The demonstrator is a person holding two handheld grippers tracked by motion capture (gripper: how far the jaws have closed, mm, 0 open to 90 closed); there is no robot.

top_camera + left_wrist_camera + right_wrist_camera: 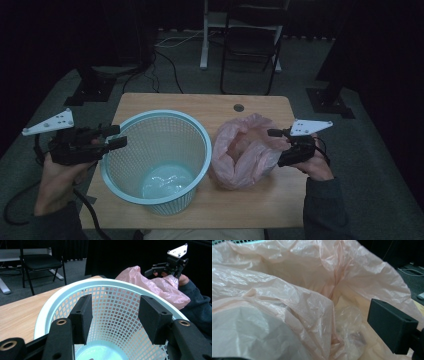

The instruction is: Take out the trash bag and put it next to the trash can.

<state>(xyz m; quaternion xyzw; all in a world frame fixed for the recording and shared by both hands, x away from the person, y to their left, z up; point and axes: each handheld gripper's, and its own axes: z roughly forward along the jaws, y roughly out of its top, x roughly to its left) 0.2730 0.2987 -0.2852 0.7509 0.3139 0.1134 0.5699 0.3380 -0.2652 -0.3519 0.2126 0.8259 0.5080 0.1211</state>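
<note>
Flanking basket [156,161], pink bag [246,152]: claws.

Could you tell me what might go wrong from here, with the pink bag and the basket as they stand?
The pink bag is thin and crumpled, so the right gripper at its rim might pinch one layer and tear it. The light blue basket sits near the table's front edge; the open left gripper, beside its rim, could nudge or tip it.

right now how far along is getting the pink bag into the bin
Early. Done: pink bag stands opened beside the basket, whose inside is bare. In hand: right gripper at the bag's rim, left gripper, open, at the basket's rim. Left: lifting the bag in and lining the basket.
</note>
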